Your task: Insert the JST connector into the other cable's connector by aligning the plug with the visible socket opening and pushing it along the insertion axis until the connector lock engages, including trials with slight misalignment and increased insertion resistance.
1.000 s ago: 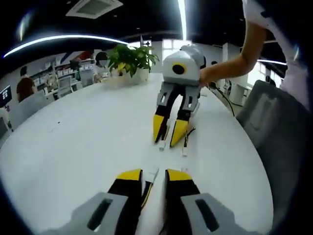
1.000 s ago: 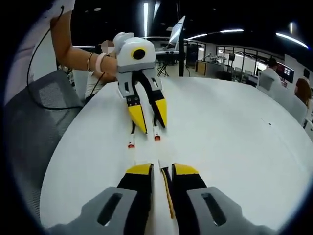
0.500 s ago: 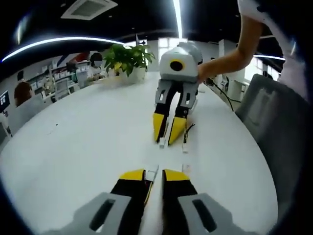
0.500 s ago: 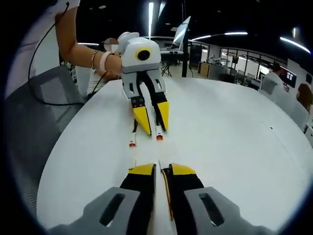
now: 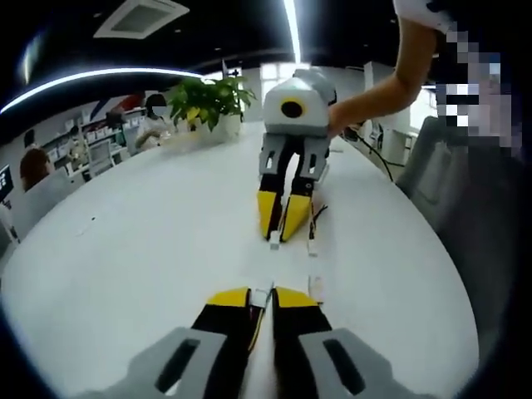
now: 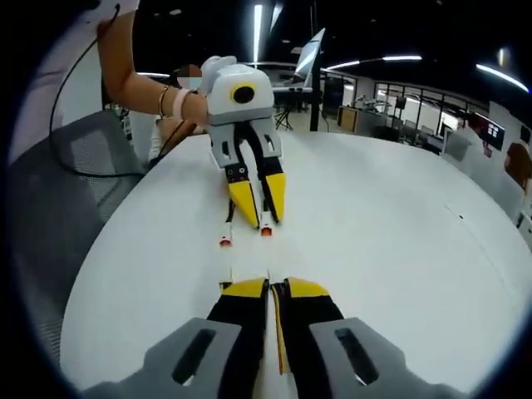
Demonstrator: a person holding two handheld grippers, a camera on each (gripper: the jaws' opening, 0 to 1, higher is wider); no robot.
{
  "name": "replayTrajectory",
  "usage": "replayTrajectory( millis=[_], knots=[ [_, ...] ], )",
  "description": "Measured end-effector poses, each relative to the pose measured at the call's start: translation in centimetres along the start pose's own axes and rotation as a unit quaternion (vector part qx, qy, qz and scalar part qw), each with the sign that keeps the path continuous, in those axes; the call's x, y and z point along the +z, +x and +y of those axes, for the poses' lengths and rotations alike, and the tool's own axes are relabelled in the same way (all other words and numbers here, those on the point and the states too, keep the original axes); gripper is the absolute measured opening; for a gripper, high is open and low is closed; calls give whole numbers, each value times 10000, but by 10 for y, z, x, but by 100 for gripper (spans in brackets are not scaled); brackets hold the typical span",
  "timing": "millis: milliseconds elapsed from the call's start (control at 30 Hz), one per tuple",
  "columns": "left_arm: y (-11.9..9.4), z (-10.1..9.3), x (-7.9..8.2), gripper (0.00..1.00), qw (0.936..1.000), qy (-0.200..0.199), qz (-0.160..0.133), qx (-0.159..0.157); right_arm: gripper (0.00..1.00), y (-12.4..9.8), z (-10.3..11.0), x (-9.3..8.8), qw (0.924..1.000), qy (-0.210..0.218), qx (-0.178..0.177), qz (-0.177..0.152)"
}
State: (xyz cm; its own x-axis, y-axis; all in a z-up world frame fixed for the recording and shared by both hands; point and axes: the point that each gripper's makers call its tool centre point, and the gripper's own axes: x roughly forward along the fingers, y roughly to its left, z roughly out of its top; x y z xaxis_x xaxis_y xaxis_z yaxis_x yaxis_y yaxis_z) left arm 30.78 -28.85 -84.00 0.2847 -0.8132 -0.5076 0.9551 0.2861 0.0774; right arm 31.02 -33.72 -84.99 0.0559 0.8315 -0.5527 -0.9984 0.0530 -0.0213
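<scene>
In the left gripper view my left gripper (image 5: 262,298) is shut on a thin cable, and its white JST connector (image 5: 263,292) pokes out between the yellow tips. Farther up the table the right gripper (image 5: 280,223) points back at it, shut on the other cable, with a white connector (image 5: 274,241) at its tips. In the right gripper view my right gripper (image 6: 274,288) pinches its cable's yellow wire (image 6: 275,332). The left gripper (image 6: 259,206) faces it with a red-marked connector (image 6: 266,230) at its tips. The two connectors are apart, roughly in line.
Everything lies on a round white table (image 5: 125,249). Loose cable ends rest beside the grippers (image 5: 313,247) (image 6: 224,242). A potted plant (image 5: 208,101) stands at the far edge. A grey mesh chair (image 6: 66,183) sits close to the table, and a person's forearm (image 6: 137,87) reaches in.
Both pairs of jaws have narrowed onto their cables. The two grippers have come slightly nearer each other along the same line.
</scene>
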Motion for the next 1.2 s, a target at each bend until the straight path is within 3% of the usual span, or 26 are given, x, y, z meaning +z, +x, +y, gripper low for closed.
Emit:
replayTrajectory(
  millis=[433,533,933,1200],
  knots=[
    [0,-5,1,0,9999,63,-132,10,4,1,1,1,10000,7,-45,-73],
    [1,-8,1,0,9996,-204,-179,-92,4,1,0,1,10000,-33,-54,-49],
    [1,-8,2,0,9995,-285,49,-156,4,-2,-1,9,10000,20,-92,-5],
    [-10,1,22,0,9999,-54,9,-112,4,-10,-1,23,10000,-69,-34,37]
  ],
)
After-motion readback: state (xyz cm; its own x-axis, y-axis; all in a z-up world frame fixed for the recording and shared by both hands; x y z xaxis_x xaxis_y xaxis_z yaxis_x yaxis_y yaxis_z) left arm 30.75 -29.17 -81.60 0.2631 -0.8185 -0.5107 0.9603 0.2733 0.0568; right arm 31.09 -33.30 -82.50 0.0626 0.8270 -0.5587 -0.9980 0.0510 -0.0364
